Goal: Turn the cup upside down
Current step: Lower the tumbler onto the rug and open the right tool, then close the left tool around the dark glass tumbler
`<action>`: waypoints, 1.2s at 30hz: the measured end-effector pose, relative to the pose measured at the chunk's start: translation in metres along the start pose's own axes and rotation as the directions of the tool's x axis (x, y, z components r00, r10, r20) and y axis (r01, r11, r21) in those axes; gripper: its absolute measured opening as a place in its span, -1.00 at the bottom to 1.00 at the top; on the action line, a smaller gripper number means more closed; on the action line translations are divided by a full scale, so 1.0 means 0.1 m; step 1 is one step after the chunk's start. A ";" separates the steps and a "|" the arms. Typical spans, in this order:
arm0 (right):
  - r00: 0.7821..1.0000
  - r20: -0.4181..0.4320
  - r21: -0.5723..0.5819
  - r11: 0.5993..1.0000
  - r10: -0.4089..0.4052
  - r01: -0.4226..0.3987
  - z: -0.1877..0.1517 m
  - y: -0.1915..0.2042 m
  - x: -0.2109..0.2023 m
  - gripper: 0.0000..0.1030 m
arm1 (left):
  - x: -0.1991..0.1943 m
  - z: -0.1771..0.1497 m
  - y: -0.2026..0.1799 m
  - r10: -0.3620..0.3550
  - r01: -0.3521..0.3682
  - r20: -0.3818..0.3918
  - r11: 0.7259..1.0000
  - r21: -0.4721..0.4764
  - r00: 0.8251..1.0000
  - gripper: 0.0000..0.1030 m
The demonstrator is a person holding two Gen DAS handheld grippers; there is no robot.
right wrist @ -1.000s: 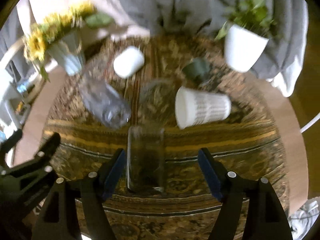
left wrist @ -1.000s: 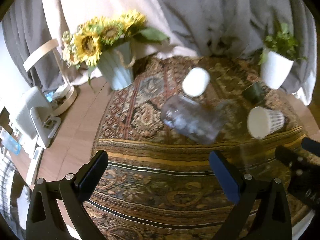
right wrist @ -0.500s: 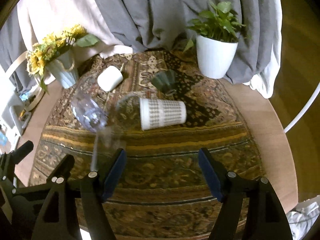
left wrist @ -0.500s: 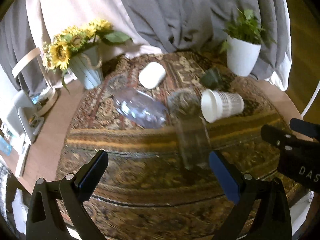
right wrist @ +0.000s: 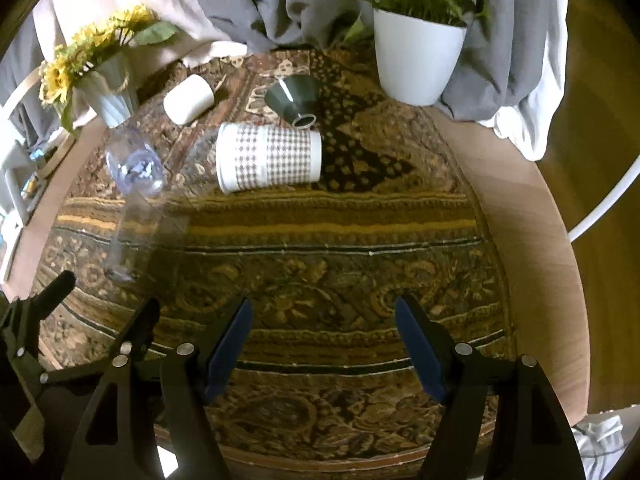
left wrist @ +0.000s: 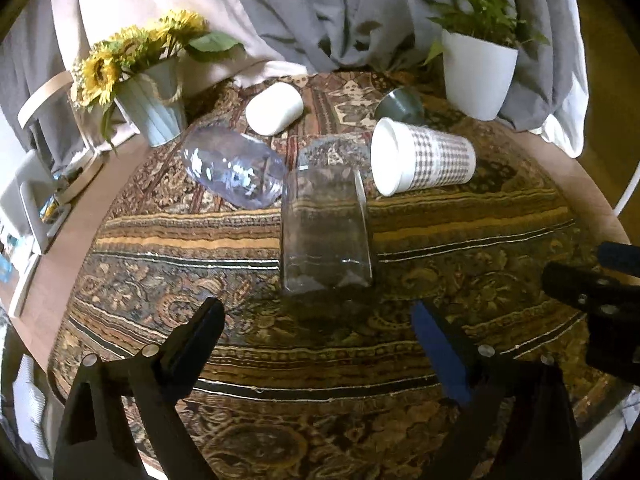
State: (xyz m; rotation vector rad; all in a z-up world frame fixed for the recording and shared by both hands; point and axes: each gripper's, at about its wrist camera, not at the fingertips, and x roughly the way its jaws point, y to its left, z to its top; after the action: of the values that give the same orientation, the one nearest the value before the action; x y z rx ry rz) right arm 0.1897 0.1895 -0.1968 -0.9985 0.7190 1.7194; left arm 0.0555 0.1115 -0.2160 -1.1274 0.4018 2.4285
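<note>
A clear glass cup [left wrist: 326, 236] lies on its side on the patterned rug, just beyond my open left gripper [left wrist: 316, 332]; it shows faintly in the right wrist view [right wrist: 136, 236]. A checked paper cup [left wrist: 424, 160] [right wrist: 268, 158], a bluish clear cup [left wrist: 232, 168] [right wrist: 134, 168], a white cup [left wrist: 274, 108] [right wrist: 188, 98] and a dark green cup [left wrist: 400, 104] [right wrist: 294, 98] also lie on their sides farther back. My right gripper [right wrist: 322, 344] is open and empty over the rug, right of the glass.
A sunflower vase [left wrist: 152, 104] stands at the back left and a white plant pot [left wrist: 476, 76] at the back right. Grey curtains [left wrist: 320, 8] hang behind. The round wooden table's edge [right wrist: 532, 240] curves on the right.
Both grippers have pulled back and up from the table. The right gripper, which had the clear glass between its fingers, has shifted right, and the glass now lies in front of the left gripper.
</note>
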 end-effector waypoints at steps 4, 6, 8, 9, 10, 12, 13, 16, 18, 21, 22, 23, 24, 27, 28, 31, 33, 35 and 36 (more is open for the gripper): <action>1.000 -0.008 -0.005 1.000 -0.001 0.001 -0.03 -0.04 0.02 0.43 | 0.08 -0.04 -0.03 0.020 -0.020 0.011 1.000 -0.003 1.000 0.72; 1.000 -0.014 -0.008 1.000 0.000 0.000 -0.03 -0.04 0.03 0.43 | 0.11 -0.06 -0.04 0.024 -0.023 0.017 1.000 -0.005 1.000 0.65; 1.000 -0.018 -0.014 1.000 0.001 -0.001 -0.04 -0.05 0.04 0.43 | 0.13 -0.07 -0.05 0.017 -0.017 0.018 1.000 -0.007 1.000 0.59; 1.000 -0.019 -0.016 1.000 0.002 -0.002 -0.04 -0.05 0.05 0.43 | 0.14 -0.07 -0.06 0.015 -0.015 0.020 1.000 -0.006 1.000 0.54; 1.000 -0.020 -0.017 1.000 0.003 -0.003 -0.04 -0.06 0.05 0.43 | 0.15 -0.08 -0.07 0.018 -0.018 0.022 1.000 -0.007 1.000 0.48; 1.000 -0.024 -0.020 1.000 0.004 -0.004 -0.05 -0.06 0.06 0.43 | 0.19 -0.08 -0.08 0.018 -0.018 0.018 1.000 -0.008 1.000 0.40; 1.000 -0.026 -0.019 1.000 0.005 -0.006 -0.05 -0.06 0.06 0.44 | 0.20 -0.08 -0.08 0.016 -0.016 0.018 1.000 -0.011 1.000 0.35; 0.999 -0.031 -0.017 1.000 0.007 -0.007 -0.06 -0.08 0.07 0.44 | 0.24 -0.08 -0.09 0.010 -0.009 0.015 1.000 -0.010 1.000 0.13; 0.999 -0.034 -0.015 1.000 0.007 -0.007 -0.06 -0.09 0.08 0.44 | 0.24 -0.08 -0.09 0.008 -0.008 0.023 1.000 -0.013 1.000 0.12; 0.999 -0.034 -0.012 1.000 0.006 -0.006 -0.06 -0.09 0.07 0.44 | 0.23 -0.08 -0.08 0.002 -0.002 0.022 1.000 -0.016 1.000 0.11; 0.999 -0.033 -0.012 1.000 0.006 -0.007 -0.06 -0.09 0.07 0.44 | 0.23 -0.07 -0.07 -0.004 0.004 0.017 1.000 -0.019 1.000 0.11; 0.999 -0.032 -0.011 1.000 0.008 -0.008 -0.06 -0.09 0.07 0.44 | 0.22 -0.06 -0.06 -0.011 0.012 0.012 1.000 -0.022 1.000 0.11; 0.999 -0.031 -0.008 1.000 0.011 -0.012 -0.06 -0.09 0.06 0.44 | 0.22 -0.05 -0.04 -0.018 0.018 0.009 1.000 -0.024 1.000 0.11; 1.000 -0.019 -0.002 1.000 0.021 -0.021 -0.03 -0.08 0.03 0.43 | 0.15 0.00 -0.01 -0.035 0.036 0.010 0.999 -0.029 0.999 0.11; 1.000 -0.015 -0.005 1.000 0.024 -0.024 -0.02 -0.08 0.02 0.43 | 0.12 0.02 -0.01 -0.037 0.037 0.016 0.999 -0.027 0.999 0.11; 0.999 0.003 -0.001 0.999 0.038 -0.038 0.03 -0.07 -0.02 0.43 | 0.01 0.11 0.00 -0.038 0.039 0.041 0.999 -0.025 0.998 0.11; 0.999 0.012 0.006 0.999 0.048 -0.048 0.06 -0.08 -0.03 0.43 | -0.04 0.18 0.02 -0.036 0.038 0.057 0.999 -0.026 0.998 0.11; 0.998 0.020 0.012 0.998 0.055 -0.055 0.09 -0.07 -0.05 0.43 | -0.06 0.24 0.04 -0.035 0.037 0.072 0.999 -0.030 0.997 0.11; 0.998 0.024 0.016 0.998 0.059 -0.059 0.10 -0.07 -0.05 0.43 | -0.06 0.27 0.05 -0.031 0.034 0.079 0.999 -0.030 0.996 0.11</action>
State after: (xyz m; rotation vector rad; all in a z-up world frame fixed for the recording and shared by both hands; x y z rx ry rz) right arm 0.1944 0.1978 -0.1876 -0.9523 0.7533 1.7704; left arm 0.0389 0.1169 -0.1935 -1.0388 0.3199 2.4496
